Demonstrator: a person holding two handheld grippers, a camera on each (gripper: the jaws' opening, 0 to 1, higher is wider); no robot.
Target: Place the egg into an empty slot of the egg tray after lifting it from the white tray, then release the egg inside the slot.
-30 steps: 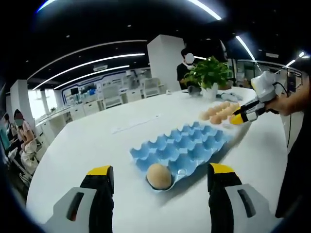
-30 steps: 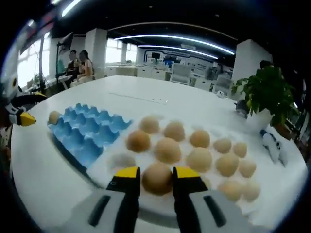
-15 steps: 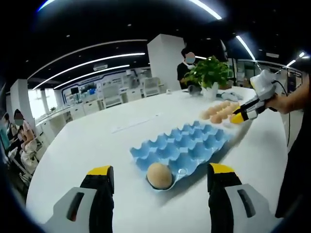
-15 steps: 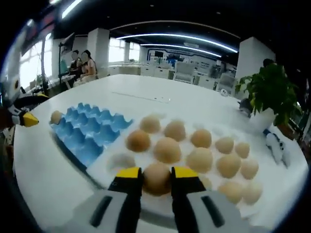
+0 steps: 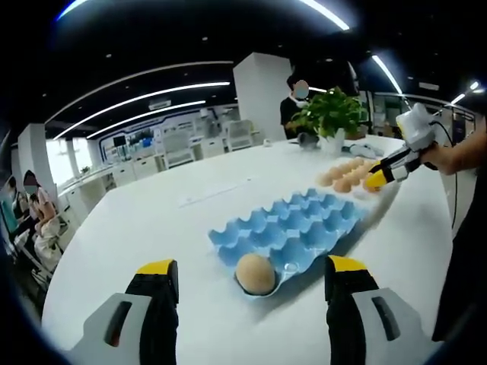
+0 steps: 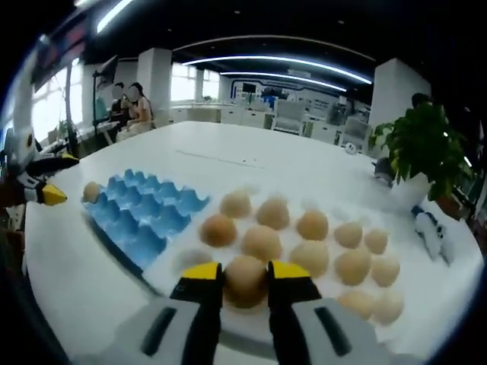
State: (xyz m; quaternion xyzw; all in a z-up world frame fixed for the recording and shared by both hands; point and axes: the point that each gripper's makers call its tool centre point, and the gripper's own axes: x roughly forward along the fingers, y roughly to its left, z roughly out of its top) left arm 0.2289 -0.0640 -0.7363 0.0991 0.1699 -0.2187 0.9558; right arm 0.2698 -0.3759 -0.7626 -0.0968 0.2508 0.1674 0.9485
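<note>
No legible text (anywhere visible)

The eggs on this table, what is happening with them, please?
A person is moving eggs with two hand-held grippers. The right gripper is shut on an egg over the white tray, where many other eggs sit. The blue egg tray beside it holds one egg in a corner slot; the other slots in view look empty. The left gripper is open near that corner, holding nothing.
</note>
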